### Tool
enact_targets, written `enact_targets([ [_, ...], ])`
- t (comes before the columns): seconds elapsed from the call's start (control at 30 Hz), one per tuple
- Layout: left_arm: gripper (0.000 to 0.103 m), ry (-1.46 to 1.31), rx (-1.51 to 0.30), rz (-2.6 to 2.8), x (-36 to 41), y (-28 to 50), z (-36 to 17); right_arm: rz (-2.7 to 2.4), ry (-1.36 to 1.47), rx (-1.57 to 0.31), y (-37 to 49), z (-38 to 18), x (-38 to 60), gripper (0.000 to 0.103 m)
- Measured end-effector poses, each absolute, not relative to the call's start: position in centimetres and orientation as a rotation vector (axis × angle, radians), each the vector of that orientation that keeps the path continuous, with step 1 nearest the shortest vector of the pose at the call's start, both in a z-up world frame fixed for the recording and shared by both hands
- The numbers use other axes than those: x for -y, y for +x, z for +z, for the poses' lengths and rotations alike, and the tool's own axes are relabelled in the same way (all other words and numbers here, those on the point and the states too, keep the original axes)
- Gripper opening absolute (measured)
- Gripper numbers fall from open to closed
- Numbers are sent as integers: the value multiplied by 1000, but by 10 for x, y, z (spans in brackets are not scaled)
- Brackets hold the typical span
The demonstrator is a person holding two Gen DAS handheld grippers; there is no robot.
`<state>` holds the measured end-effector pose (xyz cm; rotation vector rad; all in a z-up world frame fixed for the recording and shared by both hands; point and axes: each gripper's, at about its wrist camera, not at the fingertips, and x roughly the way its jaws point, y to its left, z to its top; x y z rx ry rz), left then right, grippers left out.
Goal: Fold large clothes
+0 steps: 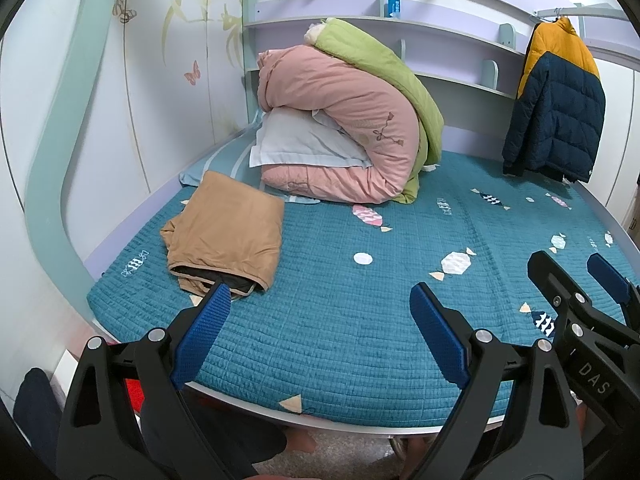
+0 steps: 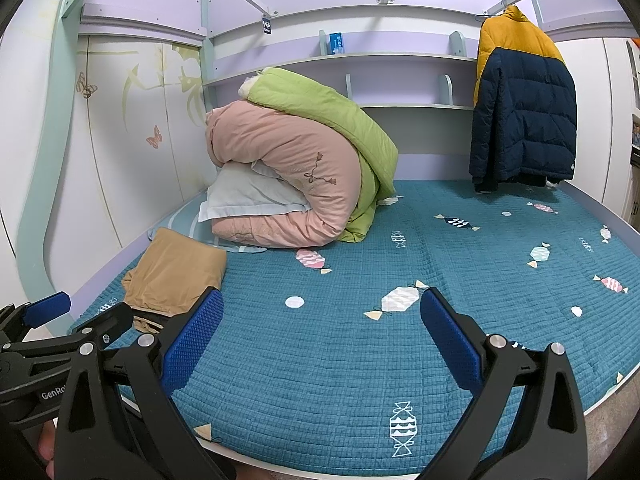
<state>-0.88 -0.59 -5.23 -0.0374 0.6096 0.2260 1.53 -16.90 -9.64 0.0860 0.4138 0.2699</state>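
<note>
Left gripper (image 1: 320,332): jaws spread wide, blue pads well apart, nothing between them. It hangs above the near edge of the bed (image 1: 360,320), not touching the cover.

Right gripper (image 2: 322,338): jaws likewise spread wide and empty, held above the near part of the bed (image 2: 340,360). In the left wrist view it (image 1: 576,276) shows at 3 o'clock, just beside the left gripper; in the right wrist view the left gripper (image 2: 86,314) shows at 8 o'clock.

Task item: a tan garment (image 1: 228,236), folded into a compact rectangle, lies flat on the teal quilted cover at 10 o'clock in the left wrist view. A dark lining shows at its near open edge. The tip of the left-hand pad overlaps that near edge in the picture; contact cannot be confirmed. In the right wrist view the same garment (image 2: 176,276) lies at 9 o'clock, partly hidden behind the gripper's left finger.

Other items: a rolled pink quilt (image 1: 340,120) at 12 o'clock, toward the head of the bed, with a green quilt (image 1: 384,68) draped over its far side and a pale pillow (image 1: 296,140) tucked into its fold. Its near edge lies close to the tan garment.

A yellow and navy puffer jacket (image 1: 560,100) hangs from a rail at 2 o'clock, its hem just above the cover. Shelves (image 1: 440,40) run along the wall behind the bedding.
</note>
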Motion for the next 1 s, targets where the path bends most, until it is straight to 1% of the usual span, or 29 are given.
enact_targets([
  [1.0,92,-54,-626,236,17,-14,-59,263,81,-423,16,-97,175,95],
])
